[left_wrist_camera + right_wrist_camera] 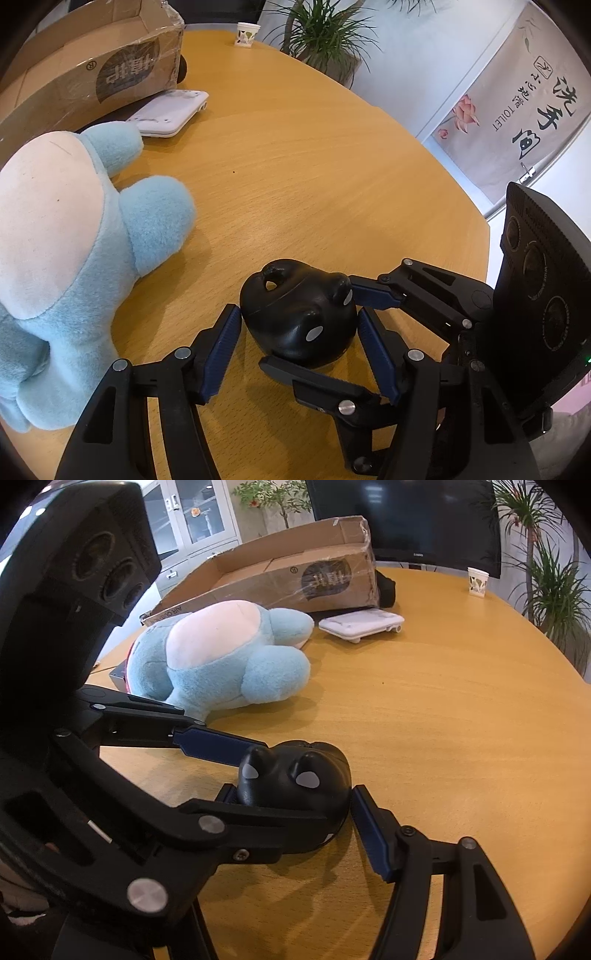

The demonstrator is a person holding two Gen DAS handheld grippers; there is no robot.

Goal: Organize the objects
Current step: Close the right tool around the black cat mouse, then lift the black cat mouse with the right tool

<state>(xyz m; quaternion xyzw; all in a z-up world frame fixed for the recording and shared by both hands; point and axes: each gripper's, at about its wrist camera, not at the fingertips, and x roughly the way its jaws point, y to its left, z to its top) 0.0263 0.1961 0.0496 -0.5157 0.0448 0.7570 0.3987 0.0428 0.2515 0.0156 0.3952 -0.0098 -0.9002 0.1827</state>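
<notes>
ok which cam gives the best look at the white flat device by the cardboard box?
Right wrist view: the white device lies whole and unobstructed on the table, with little feet along its near edge, in front of the cardboard box. In the left wrist view, the device is partly covered by the blue plush toy.

Both tools are matte black plastic: the left gripper [297,325] and the right gripper [291,801] each carry curved, cut-out arms hinged with round silver pins and small dark screws. Their fingers [221,347] end in long dark-blue pads [369,834] with fine ribbing along the gripping face. Behind each linkage sits a flat black housing [535,295] with three round lenses in a row and faint ring lettering, plus a small green light at its edge.
</notes>
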